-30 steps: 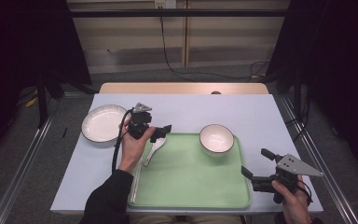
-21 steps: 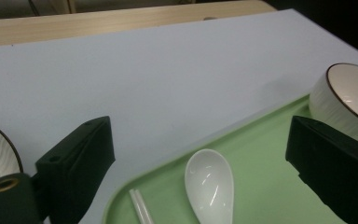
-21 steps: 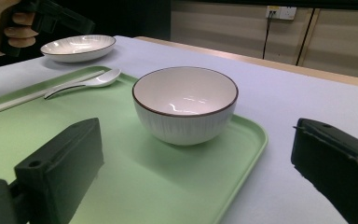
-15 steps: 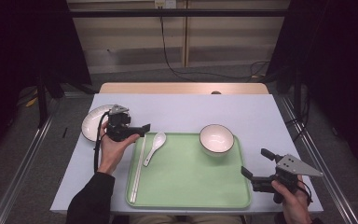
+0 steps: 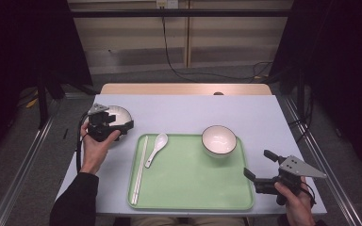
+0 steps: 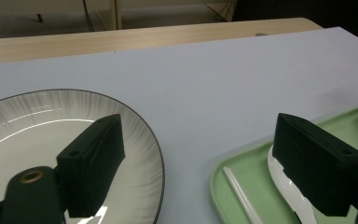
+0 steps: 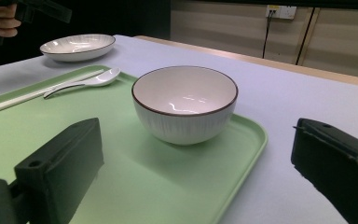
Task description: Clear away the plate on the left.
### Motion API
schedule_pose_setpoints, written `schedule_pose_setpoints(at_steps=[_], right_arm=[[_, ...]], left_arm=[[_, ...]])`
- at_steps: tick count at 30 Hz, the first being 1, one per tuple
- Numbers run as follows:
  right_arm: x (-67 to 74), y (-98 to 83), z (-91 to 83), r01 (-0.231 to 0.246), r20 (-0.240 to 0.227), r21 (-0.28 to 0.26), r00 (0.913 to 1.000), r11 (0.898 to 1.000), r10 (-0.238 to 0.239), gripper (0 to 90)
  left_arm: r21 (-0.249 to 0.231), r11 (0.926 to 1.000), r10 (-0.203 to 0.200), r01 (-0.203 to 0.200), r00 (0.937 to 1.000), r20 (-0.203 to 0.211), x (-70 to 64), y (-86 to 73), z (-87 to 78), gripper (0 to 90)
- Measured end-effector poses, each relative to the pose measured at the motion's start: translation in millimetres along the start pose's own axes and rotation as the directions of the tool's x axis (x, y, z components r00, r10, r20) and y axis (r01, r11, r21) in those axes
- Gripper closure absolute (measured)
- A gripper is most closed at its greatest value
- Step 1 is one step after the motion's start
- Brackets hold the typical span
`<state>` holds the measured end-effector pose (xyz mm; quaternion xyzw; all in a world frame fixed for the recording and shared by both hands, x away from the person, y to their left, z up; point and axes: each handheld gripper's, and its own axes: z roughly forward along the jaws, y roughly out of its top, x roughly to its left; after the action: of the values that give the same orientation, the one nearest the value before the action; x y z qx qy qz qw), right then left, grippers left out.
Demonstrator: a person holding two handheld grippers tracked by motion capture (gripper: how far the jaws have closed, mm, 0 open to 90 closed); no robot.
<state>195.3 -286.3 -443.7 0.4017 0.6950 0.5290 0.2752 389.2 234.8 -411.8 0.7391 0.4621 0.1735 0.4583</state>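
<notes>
A green tray [image 5: 193, 188] holds white chopsticks [image 5: 139, 172], a white spoon [image 5: 156, 147] and a white bowl [image 5: 219, 140]. Left of the tray a white plate [image 5: 122, 114] with a dark rim sits on the table, half covered by my left gripper [image 5: 122, 126]. In the left gripper view its jaws stand wide apart above the plate's [image 6: 42, 121] right rim; they have just been closing a little, and nothing is gripped between them. My right gripper [image 5: 259, 164] rests open by the tray's right front corner, facing the bowl [image 7: 184, 102], apart from it.
The pale table top [image 5: 184, 113] ends in a wooden strip [image 5: 184, 88] at the far side. Cables run across the floor behind it. In the right gripper view the spoon [image 7: 93, 80] and the chopsticks [image 7: 28, 100] lie left of the bowl, and the plate [image 7: 78, 46] beyond them.
My left gripper has moved left, from the spoon at the tray's left side to above the plate. The spoon lies uncovered on the tray. The right gripper has kept still.
</notes>
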Motion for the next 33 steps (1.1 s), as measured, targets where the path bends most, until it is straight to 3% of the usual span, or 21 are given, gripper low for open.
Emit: schedule_pose_setpoints(at_steps=[7,10,13,17,18,20,24,28,29,33], right_arm=[[-0.2,-0.3,0.5,0.002,0.002,0.0,1.0,1.0,-0.002,2.0],[-0.2,-0.4,0.6,0.0,0.002,0.0,1.0,1.0,0.0,2.0],[-0.5,-0.4,0.6,0.001,0.001,0.002,1.0,1.0,-0.001,2.0],[-0.6,-0.3,0.4,-0.004,0.003,0.001,1.0,1.0,0.004,2.0],[-0.6,-0.3,0.5,-0.007,0.005,0.0,1.0,1.0,0.007,2.0],[-0.4,-0.3,0.8,-0.005,0.001,0.001,1.0,1.0,0.005,2.0],[-0.2,-0.6,1.1,-0.005,0.0,0.004,1.0,1.0,0.005,2.0],[-0.2,-0.7,1.3,-0.006,-0.002,0.005,1.0,1.0,0.006,2.0],[-0.1,-0.7,1.4,-0.008,-0.004,0.005,1.0,1.0,0.008,2.0],[-0.3,-0.9,1.4,-0.003,-0.006,0.005,1.0,1.0,0.003,2.0]], left_arm=[[0.014,0.9999,-0.009,0.01,0.9992,-0.039,26.7,-2.0,-6.2,12.9],[0.012,0.9996,-0.027,0.027,0.9975,-0.065,38.2,-0.3,-9.0,16.3],[-0.022,0.9993,-0.031,0.029,0.9958,-0.086,48.2,2.2,-12.7,25.2],[-0.016,0.9982,-0.059,0.058,0.9941,-0.091,63.1,5.1,-14.4,27.5],[-0.011,0.999,-0.044,0.043,0.9934,-0.106,66.3,5.0,-14.9,28.3],[0.02,0.998,-0.058,0.061,0.9927,-0.105,74.5,4.8,-13.7,27.6],[0.042,0.9962,-0.07,0.077,0.9865,-0.148,85.9,4.5,-12.5,32.0],[0.053,0.994,-0.087,0.096,0.9845,-0.152,101.3,5.6,-13.5,34.9],[0.045,0.9936,-0.095,0.103,0.9815,-0.166,104.3,4.8,-12.9,35.0],[0.051,0.9885,-0.132,0.142,0.9785,-0.158,118.9,-1.9,-8.7,33.0]])
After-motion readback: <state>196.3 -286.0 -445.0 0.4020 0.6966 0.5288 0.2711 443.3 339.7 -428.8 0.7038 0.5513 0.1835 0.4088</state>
